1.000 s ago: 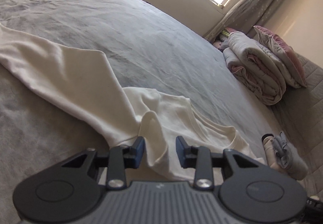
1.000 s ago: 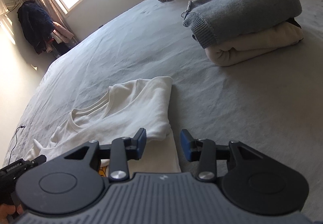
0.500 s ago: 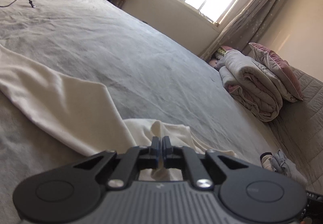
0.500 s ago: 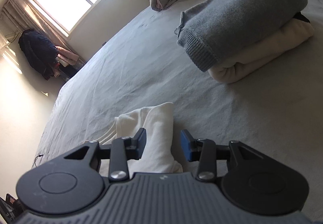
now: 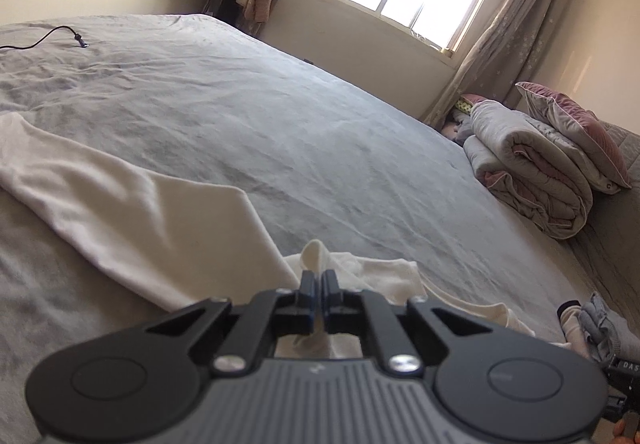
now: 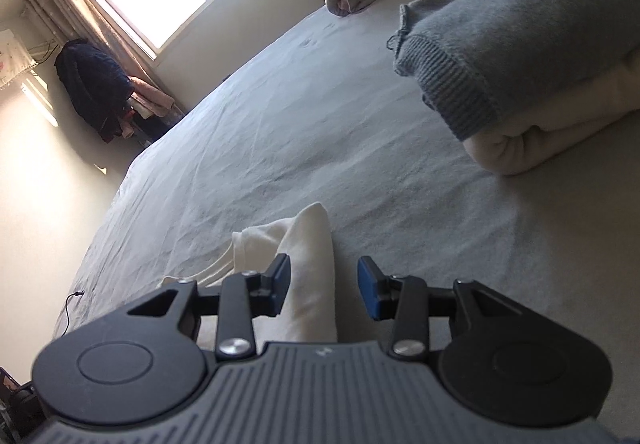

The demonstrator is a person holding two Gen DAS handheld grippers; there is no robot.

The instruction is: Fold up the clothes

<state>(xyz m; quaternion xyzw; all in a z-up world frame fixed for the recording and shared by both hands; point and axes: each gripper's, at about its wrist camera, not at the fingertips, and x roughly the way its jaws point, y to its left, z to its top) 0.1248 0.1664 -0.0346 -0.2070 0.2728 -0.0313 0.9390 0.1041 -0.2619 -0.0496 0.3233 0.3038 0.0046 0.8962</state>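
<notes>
A cream long-sleeved shirt (image 5: 132, 212) lies spread on the grey bed (image 5: 280, 116), one sleeve trailing off to the left. My left gripper (image 5: 319, 296) is shut on a pinched-up fold of that shirt near its shoulder. In the right wrist view the shirt (image 6: 308, 268) shows as a raised ridge of cloth running between the fingers of my right gripper (image 6: 326, 286), which stands open around it. The left pad touches the cloth; the right pad is apart from it.
A folded grey sweater (image 6: 520, 40) sits on a folded cream garment (image 6: 560, 136) at the right. A rolled quilt (image 5: 528, 180) and pink pillow (image 5: 576, 132) lie at the bed's far side. A black cable (image 5: 48, 38) lies far left. Socks (image 5: 592, 328) lie at the right edge.
My left gripper closed on the shirt fold and tilted up. My right gripper stayed open and dropped low over the shirt's edge, so cloth now rises between its fingers.
</notes>
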